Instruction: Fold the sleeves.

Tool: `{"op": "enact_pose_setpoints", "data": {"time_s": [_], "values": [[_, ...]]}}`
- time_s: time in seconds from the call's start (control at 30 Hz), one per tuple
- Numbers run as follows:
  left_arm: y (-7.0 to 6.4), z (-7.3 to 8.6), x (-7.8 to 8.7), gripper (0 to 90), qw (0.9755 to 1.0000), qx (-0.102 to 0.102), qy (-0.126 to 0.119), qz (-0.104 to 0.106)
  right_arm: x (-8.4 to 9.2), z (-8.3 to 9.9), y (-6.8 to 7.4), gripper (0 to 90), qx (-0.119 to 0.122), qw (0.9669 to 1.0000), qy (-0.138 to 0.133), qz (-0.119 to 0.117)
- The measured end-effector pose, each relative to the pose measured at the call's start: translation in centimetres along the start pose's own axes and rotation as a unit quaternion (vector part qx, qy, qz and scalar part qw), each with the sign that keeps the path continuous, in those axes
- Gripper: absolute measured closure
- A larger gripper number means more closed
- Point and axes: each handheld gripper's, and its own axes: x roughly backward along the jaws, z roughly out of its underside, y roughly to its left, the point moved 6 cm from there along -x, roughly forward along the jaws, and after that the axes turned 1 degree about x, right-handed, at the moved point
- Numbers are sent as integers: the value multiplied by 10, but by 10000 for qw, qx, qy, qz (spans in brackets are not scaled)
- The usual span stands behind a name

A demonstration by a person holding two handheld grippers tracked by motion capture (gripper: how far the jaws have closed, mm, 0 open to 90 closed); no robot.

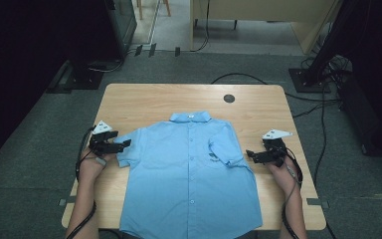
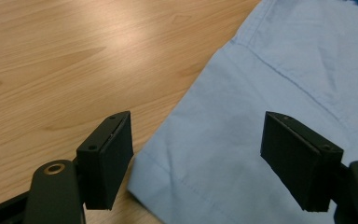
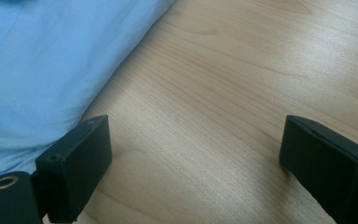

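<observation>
The blue shirt (image 1: 191, 174) lies flat, buttoned, collar toward the far edge of the table (image 1: 129, 99), hem over the near edge. The left hand-held gripper (image 1: 122, 145) stands wide at the sleeve hem (image 2: 168, 175); it should take the hem fully between the pads before closing. The right hand-held gripper (image 1: 252, 155), also wide, holds nothing. Its own view shows bare wood between the jaws, the shirt edge (image 3: 88, 100) just beside; the high view leaves this unclear.

I see a plain light blue shirt (image 1: 189, 174), pale wood-grain table (image 1: 258, 104), black grippers, grey floor (image 1: 35, 144).
</observation>
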Motion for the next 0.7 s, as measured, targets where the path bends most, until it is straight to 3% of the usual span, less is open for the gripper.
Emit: {"op": "enact_pose_setpoints", "data": {"time_s": [0.17,0.2,0.53,0.7], "values": [[5,4,4,254,9999,100,35,51,0,0,0,87,-2,10000,0,2],[6,4,5,290,9999,108,38,67,0,0,0,87,-1,10000,-1,2],[9,10,6,311,9999,46,104,7,0,0,0,87,-1,10000,-1,2],[9,11,7,411,9995,-116,121,-282,0,0,0,87,2,10000,-1,4]]}}
